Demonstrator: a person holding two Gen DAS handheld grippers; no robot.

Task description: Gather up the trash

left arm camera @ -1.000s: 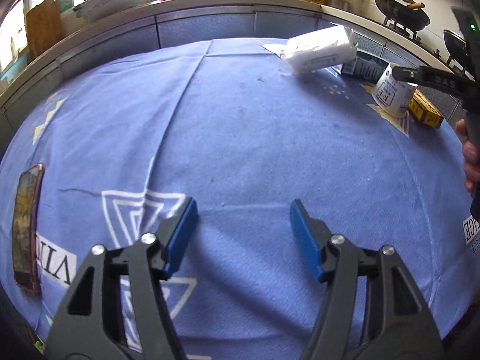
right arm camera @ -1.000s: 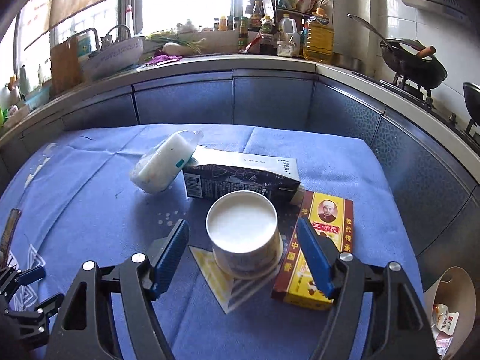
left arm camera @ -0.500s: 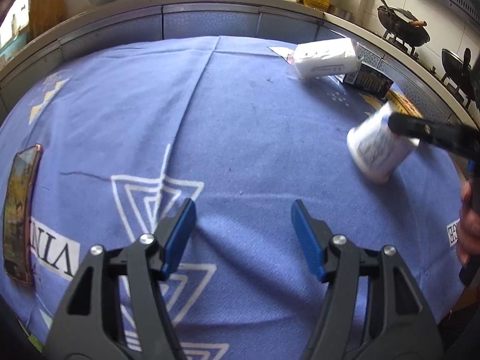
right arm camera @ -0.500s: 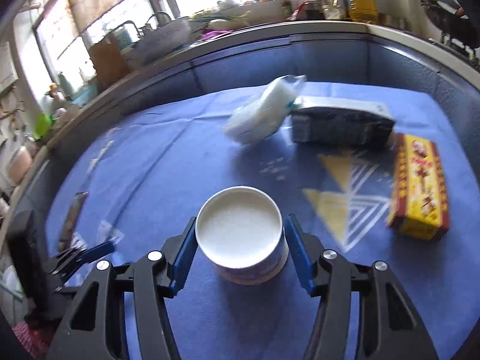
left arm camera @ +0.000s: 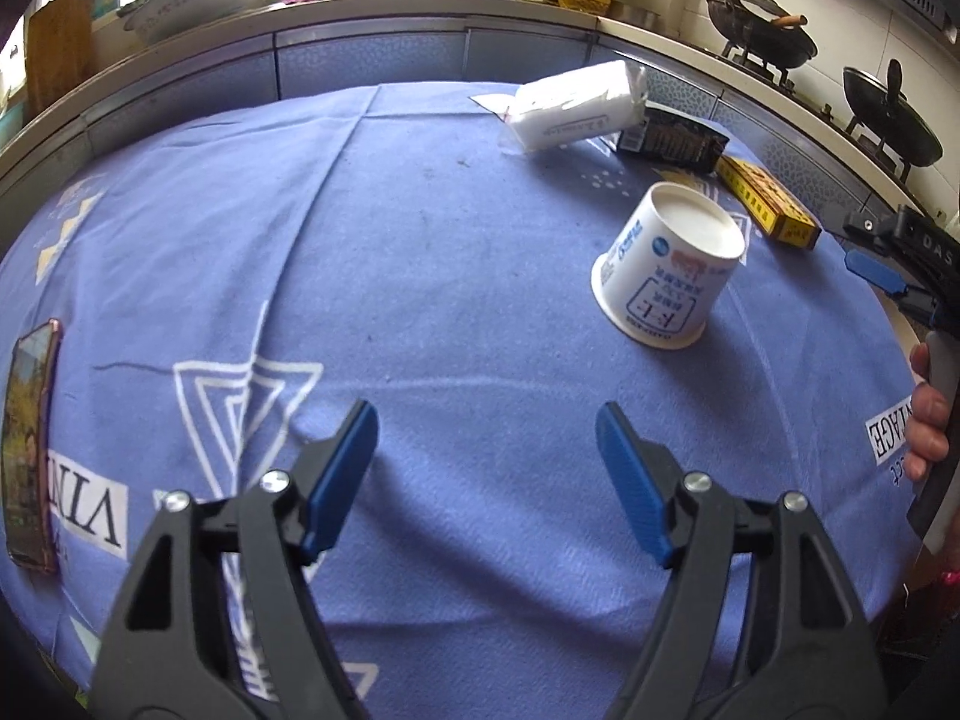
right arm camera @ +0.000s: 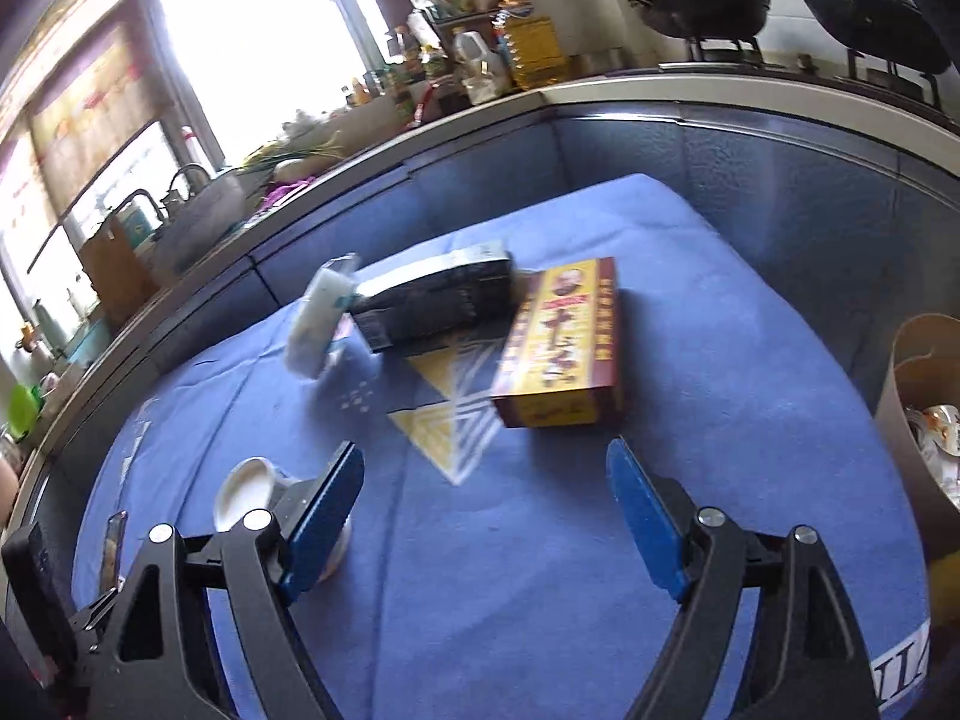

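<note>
Now both tools spread w/ nothing between; cup (left arm camera: 669,267) upside down, paper bag (right arm camera: 918,420) holds wrappers.

Paper cup (right arm camera: 252,489) half-hidden behind gripper finger (right arm camera: 321,519) — phone (left arm camera: 27,450) edge-cropped.

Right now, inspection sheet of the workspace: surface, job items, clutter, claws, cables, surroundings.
Surface: blue cloth, printed triangles.
Job's things: white cup upside down on the cloth; white packet, dark carton, yellow box at the far side; paper bin off the right edge, trash inside.
Clutter: phone at the left edge.
Claws: left claw open, empty; right claw open, empty, jaws just widened, cup outside them.
Cables: nothing seen.
Surroundings: counter, sink, bottles, two woks.
</note>
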